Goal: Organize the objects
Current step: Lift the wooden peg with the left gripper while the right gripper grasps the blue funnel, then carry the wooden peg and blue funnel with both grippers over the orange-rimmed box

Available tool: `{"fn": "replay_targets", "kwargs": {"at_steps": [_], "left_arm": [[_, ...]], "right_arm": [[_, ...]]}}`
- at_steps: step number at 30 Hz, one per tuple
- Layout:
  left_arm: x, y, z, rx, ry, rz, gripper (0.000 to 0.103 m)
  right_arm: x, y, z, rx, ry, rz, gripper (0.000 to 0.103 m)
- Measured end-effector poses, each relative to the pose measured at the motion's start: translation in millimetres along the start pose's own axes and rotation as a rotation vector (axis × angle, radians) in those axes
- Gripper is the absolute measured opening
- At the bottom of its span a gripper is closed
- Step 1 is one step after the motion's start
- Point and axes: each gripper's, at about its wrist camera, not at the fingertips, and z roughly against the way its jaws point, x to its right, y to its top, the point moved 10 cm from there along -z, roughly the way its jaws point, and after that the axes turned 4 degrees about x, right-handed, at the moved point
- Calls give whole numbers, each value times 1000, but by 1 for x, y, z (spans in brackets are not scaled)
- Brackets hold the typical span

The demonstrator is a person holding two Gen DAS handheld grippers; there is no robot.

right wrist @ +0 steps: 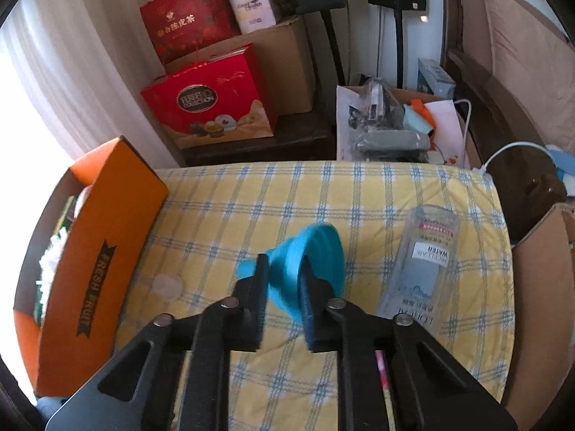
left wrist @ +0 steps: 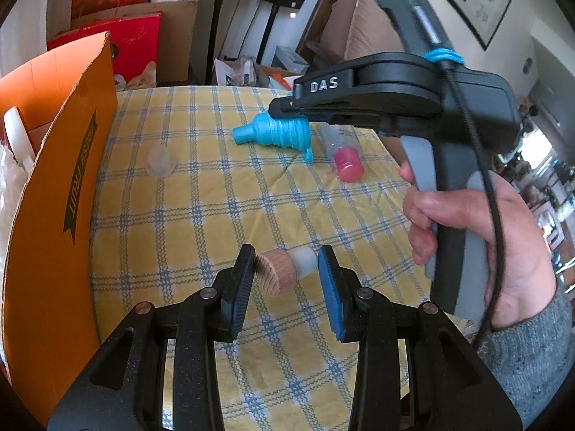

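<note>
My left gripper point(left wrist: 286, 269) is shut on a small stopper point(left wrist: 276, 271) with a round wooden top and a frosted plug, held just above the yellow checked tablecloth point(left wrist: 215, 215). A collapsible blue funnel point(right wrist: 316, 248) lies on its side mid-table, and my right gripper point(right wrist: 284, 280) is shut on its ribbed body. In the left wrist view the right gripper point(left wrist: 284, 107) comes in from the right over the funnel point(left wrist: 276, 136), held by a hand point(left wrist: 467, 233). An orange "FRESH FRUIT" box point(left wrist: 61, 186) stands at the left.
A clear bottle point(right wrist: 420, 262) with a pink cap point(left wrist: 346, 163) lies right of the funnel. A translucent round lid point(left wrist: 161, 160) rests near the orange box point(right wrist: 104, 251), which holds white packing material. Red gift boxes, cartons and a chair stand beyond the table's far edge.
</note>
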Motion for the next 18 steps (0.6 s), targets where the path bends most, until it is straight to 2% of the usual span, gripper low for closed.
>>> {"fn": "replay_targets", "kwargs": {"at_steps": [6,18], "left_arm": [[5,10,17,29,-14,-4,34],[12,37,71,108,-14,-30,34]], "right_arm": [[-5,-3,25,38,30,-21,6],[-34,6,104,139,43,8,6]]}}
